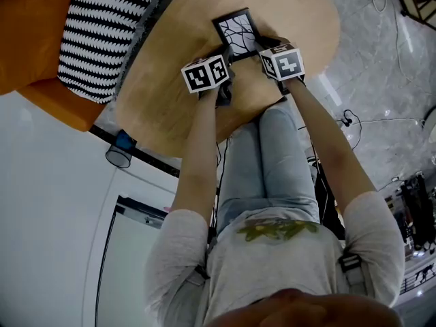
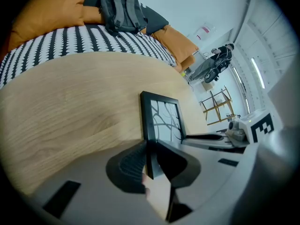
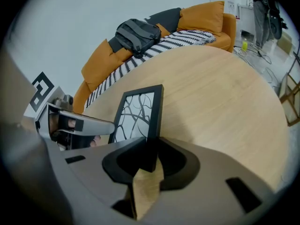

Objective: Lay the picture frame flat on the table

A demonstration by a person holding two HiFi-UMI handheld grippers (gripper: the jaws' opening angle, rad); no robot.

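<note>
- The person wears a grey top and light jeans. Both bare forearms reach out over the near rim of the table.
- The left gripper, with its marker cube just behind the jaws, points steeply down. Its own view shows its jaws closed on the left edge of the picture frame. The ribbed pad lies against the outer side of that black edge.
- The right gripper is tilted the same way, just beside the left one. Its jaws are closed on the frame's right edge, and the black moulding runs straight up out of the gap between them.
- The picture frame is held between the two grippers near the middle of the round wooden table. It is a black frame around a white picture of dark bare branches, with the picture side facing up. I cannot tell whether its back rests fully on the wood.
- Beyond the frame the light wood tabletop continues bare to its far rim.
- An orange sofa stands past the table, with a black-and-white striped throw over its seat.
- A dark grey backpack sits on the sofa against the orange back cushions, below a pale wall.
- To the right of the table lies grey marbled floor with thin cables on it.
</note>
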